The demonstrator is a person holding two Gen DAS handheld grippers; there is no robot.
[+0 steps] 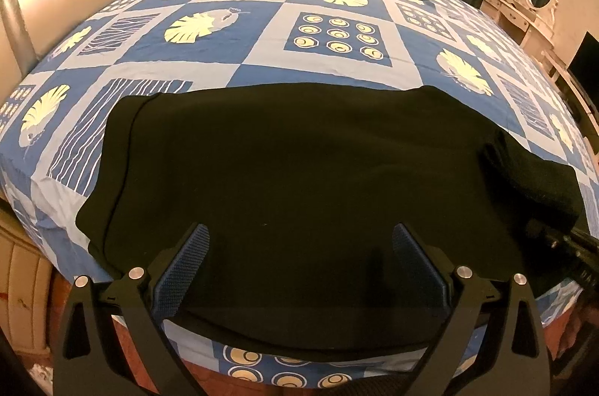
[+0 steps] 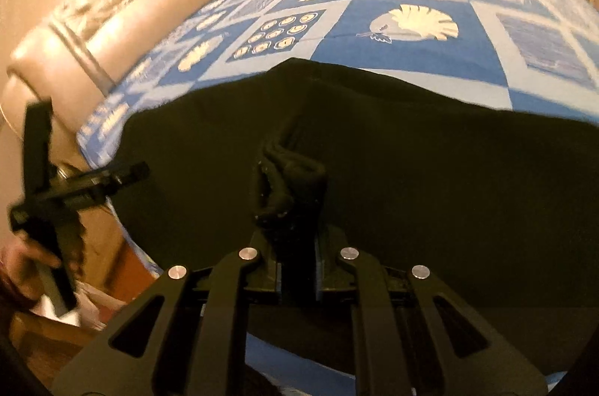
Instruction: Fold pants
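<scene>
My right gripper (image 2: 297,235) is clamped on a bunched edge of the black soft-knit pants (image 1: 292,171); left gripper (image 1: 299,268) is spread wide, empty, above their near hem. Pants lie on the blue patterned bedsheet (image 1: 262,21), near its front edge. Limp, light, non-slippery: pinch edges or corners.

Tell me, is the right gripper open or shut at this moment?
Shut. The right gripper has its fingers closed on a bunched ridge of the black pants, which lie on the bed sheet.
</scene>
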